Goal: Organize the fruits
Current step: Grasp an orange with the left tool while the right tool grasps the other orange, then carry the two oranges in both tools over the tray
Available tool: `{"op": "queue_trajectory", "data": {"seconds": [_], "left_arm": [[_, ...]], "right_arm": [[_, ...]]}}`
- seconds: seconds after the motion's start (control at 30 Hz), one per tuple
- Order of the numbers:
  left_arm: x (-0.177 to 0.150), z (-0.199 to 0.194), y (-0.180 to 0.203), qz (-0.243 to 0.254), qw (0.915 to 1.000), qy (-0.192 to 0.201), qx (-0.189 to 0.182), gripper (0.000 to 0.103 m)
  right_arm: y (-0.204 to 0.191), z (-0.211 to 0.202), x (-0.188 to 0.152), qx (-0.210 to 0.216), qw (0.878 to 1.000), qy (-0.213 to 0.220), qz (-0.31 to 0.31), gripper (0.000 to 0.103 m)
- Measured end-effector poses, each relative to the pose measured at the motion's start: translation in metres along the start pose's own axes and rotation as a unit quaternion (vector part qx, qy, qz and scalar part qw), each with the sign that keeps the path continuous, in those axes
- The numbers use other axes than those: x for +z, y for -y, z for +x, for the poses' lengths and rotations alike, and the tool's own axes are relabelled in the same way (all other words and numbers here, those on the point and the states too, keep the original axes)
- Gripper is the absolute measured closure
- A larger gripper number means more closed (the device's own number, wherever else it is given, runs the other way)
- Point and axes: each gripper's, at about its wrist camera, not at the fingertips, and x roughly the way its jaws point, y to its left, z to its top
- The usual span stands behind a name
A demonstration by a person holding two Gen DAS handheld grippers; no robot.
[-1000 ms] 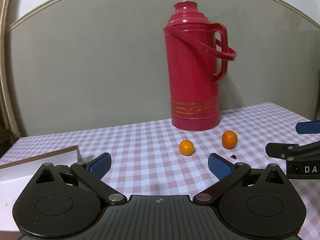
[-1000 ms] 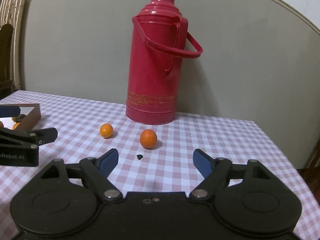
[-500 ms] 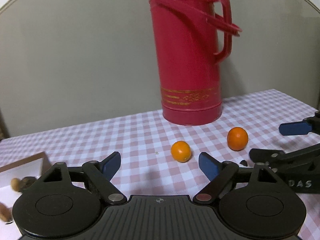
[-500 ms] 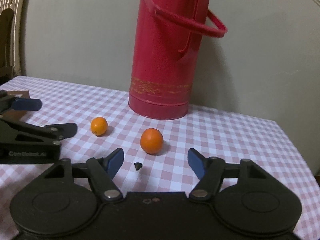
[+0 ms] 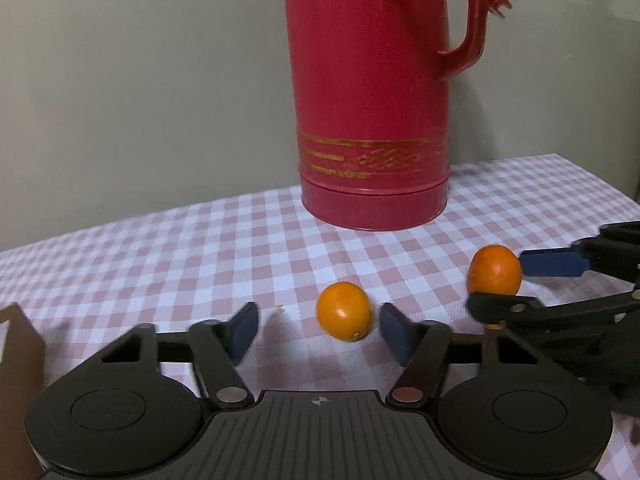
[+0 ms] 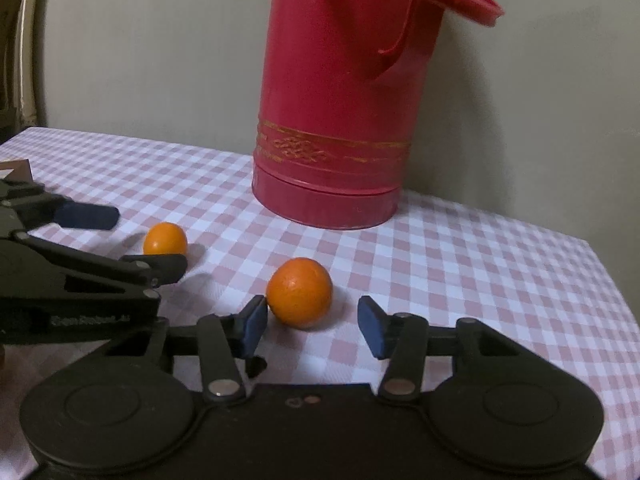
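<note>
One blurred label on left hand-held gripper

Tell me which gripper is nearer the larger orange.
Right. The right gripper straddles the larger orange, its jaws closing, not yet pressing. The left gripper is beside it, around the smaller orange.

1. The red thermos loses its top to the upper edge in both wrist views.
2. The brown box is cut by the left edge; its inside is hidden.
3. The left hand-held gripper has a motion-blurred left finger.
4. A small dark speck on the tabletop, half hidden behind the right hand-held gripper, is too small to identify.
</note>
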Motion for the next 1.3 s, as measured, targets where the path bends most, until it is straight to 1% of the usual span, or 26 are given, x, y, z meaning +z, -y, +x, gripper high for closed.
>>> {"op": "queue_trajectory", "data": {"seconds": [0.03,0.07,0.1,0.13,0.17,0.2,0.23,0.27,0.37,0.43,0.53,0.67,0.87,1.13,1.3], "left_arm": [[0.001,0.003,0.002,0.003,1.0,-0.006,-0.002,0.048],[0.002,0.005,0.003,0.003,1.0,-0.007,-0.004,0.053],[0.003,0.007,0.004,0.005,0.9999,-0.007,-0.012,0.054],[0.003,0.007,0.007,0.01,0.9998,-0.006,-0.015,0.061],[0.003,0.006,0.01,0.013,0.9997,-0.005,-0.018,0.072],[0.003,0.005,0.014,0.015,0.9997,-0.004,-0.018,0.073],[0.003,0.004,0.018,0.02,0.9998,-0.003,-0.009,0.073],[0.003,0.004,0.02,0.023,0.9997,-0.001,-0.007,0.073],[0.002,-0.001,0.018,0.015,0.9998,0.004,-0.013,0.073],[0.0,-0.008,0.016,0.012,0.9997,0.019,-0.009,0.073],[-0.006,-0.02,0.014,0.007,0.9995,0.028,-0.008,0.073],[-0.015,-0.034,0.009,-0.008,0.9997,0.022,-0.011,0.073],[-0.023,-0.061,0.01,-0.005,0.9995,0.028,-0.013,0.073],[-0.034,-0.106,0.009,-0.008,0.9988,0.045,-0.016,0.073],[-0.045,-0.137,0.0,-0.016,0.9983,0.055,-0.013,0.073]], "right_arm": [[0.0,0.002,0.001,0.006,1.0,0.0,-0.001,0.061],[0.0,0.005,0.003,0.012,1.0,-0.001,-0.001,0.063],[-0.001,0.007,0.004,0.01,1.0,-0.001,-0.003,0.066],[-0.001,0.007,0.005,0.014,1.0,0.0,-0.004,0.07],[-0.001,0.007,0.005,0.021,1.0,0.0,-0.003,0.076],[-0.002,0.008,0.005,0.018,1.0,0.0,-0.005,0.076],[-0.003,0.008,0.005,0.015,1.0,0.001,-0.008,0.077],[-0.003,0.007,0.005,0.011,1.0,0.0,-0.009,0.077],[0.0,0.004,0.004,0.014,1.0,0.002,0.002,0.077],[0.001,0.001,0.003,0.011,1.0,0.005,0.006,0.077],[0.001,-0.009,0.002,0.005,1.0,0.01,0.005,0.077],[0.001,-0.026,-0.006,-0.003,1.0,0.01,0.01,0.077],[-0.002,-0.05,-0.022,-0.009,1.0,0.004,0.011,0.077],[-0.009,-0.093,-0.028,-0.013,0.999,0.021,0.029,0.077],[-0.022,-0.127,-0.032,-0.015,0.998,0.041,0.035,0.077]]}}
